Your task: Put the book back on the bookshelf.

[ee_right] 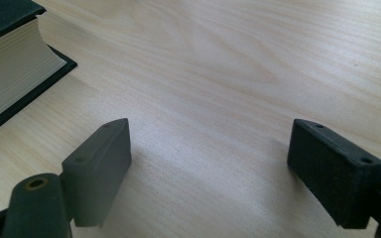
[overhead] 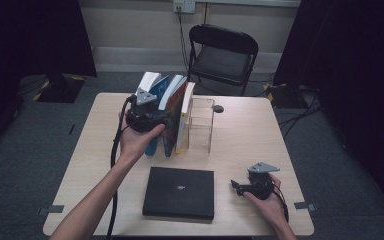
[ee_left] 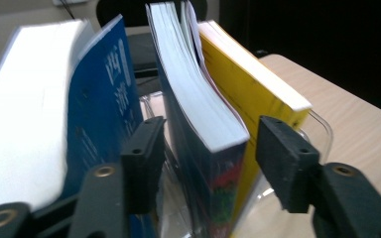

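Here, left gripper (ee_left: 206,153): jaws wide, straddling the dark-covered book (ee_left: 198,119), not clamped.
Books: upright in clear rack (overhead: 202,125), table's far middle.
Right gripper (ee_right: 208,168): agape, empty, right of the black book (overhead: 180,192).

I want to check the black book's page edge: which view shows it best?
The right gripper view: the black book shows its cream page edge close up. The high view shows only its cover from above.

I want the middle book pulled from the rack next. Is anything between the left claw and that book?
Nothing visible. In the left gripper view the left claw is open with its jaws on either side of the middle book. The blue book and the yellow book flank it closely, outside the jaws.
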The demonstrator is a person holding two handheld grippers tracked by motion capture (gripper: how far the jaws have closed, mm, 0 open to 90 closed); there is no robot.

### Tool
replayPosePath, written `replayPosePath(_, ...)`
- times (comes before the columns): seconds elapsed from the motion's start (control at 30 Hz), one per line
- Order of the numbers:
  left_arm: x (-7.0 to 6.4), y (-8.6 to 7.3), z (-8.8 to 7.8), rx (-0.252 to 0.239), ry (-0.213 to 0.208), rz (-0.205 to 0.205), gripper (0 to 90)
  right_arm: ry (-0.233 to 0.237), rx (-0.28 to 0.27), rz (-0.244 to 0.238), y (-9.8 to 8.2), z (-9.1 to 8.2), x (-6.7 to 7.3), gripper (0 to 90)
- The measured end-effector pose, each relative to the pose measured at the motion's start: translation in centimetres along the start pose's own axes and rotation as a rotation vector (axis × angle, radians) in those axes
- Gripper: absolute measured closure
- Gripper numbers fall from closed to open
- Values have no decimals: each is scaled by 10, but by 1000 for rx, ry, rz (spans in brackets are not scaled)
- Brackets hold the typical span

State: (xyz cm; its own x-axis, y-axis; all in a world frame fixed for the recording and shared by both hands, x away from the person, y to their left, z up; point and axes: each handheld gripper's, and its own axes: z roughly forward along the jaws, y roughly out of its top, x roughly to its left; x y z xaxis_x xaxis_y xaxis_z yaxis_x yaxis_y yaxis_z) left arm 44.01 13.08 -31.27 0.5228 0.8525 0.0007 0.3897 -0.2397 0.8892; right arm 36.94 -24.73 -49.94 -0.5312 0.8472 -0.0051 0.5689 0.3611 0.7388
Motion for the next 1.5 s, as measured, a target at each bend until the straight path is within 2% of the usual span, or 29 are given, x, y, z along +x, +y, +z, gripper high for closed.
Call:
replayPosePath(0.03,-1,-2,-1,7,-1,-6,466,0,0,0,0,0,0,171)
replayPosePath(0.1,-1,-9,-4,-13,-13,-25,476,0,0,0,0,0,0,170)
replayPosePath(0.17,-2,-15,-3,4,-15,-12,498,0,0,0,0,0,0,171)
replayPosePath(0.2,-2,-18,-3,8,-3,-5,509,0,0,0,0,0,0,171)
replayPosePath(0.37,5,-37,3,25,-35,-60,493,-1,0,0,0,0,0,171)
replayPosePath(0.47,6,-46,5,29,-40,-66,495,-1,0,0,0,0,0,171)
replayPosePath(0.63,7,-72,4,65,-62,-89,482,-1,0,2,0,0,0,171)
replayPosePath(0.7,8,-76,4,72,-62,-92,481,-2,0,3,0,0,0,171)
replayPosePath(0.8,10,-97,4,101,-69,-109,486,1,9,6,2,0,1,194)
replayPosePath(0.87,11,-109,3,125,-72,-112,489,13,15,12,4,-1,2,250)
replayPosePath(0.9,11,-109,3,125,-72,-112,499,30,15,18,5,-1,3,264)
replayPosePath(0.97,12,-127,2,167,-84,-103,508,45,4,16,9,-2,7,271)
replayPosePath(1.07,13,-140,-2,198,-77,-100,521,74,-27,21,15,-4,12,310)
replayPosePath(1.23,12,-152,-9,242,-99,-80,519,112,-63,-3,26,-9,28,354)
replayPosePath(1.27,12,-152,-9,242,-99,-80,510,112,-63,-3,26,-9,28,354)
replayPosePath(1.3,11,-155,-10,239,-108,-97,510,119,-74,-8,28,-10,31,360)
replayPosePath(1.37,11,-161,-13,252,-120,-102,494,145,-105,-22,36,-14,41,376)
replayPosePath(1.5,11,-165,-9,275,-127,-95,478,158,-137,-34,48,-16,53,369)
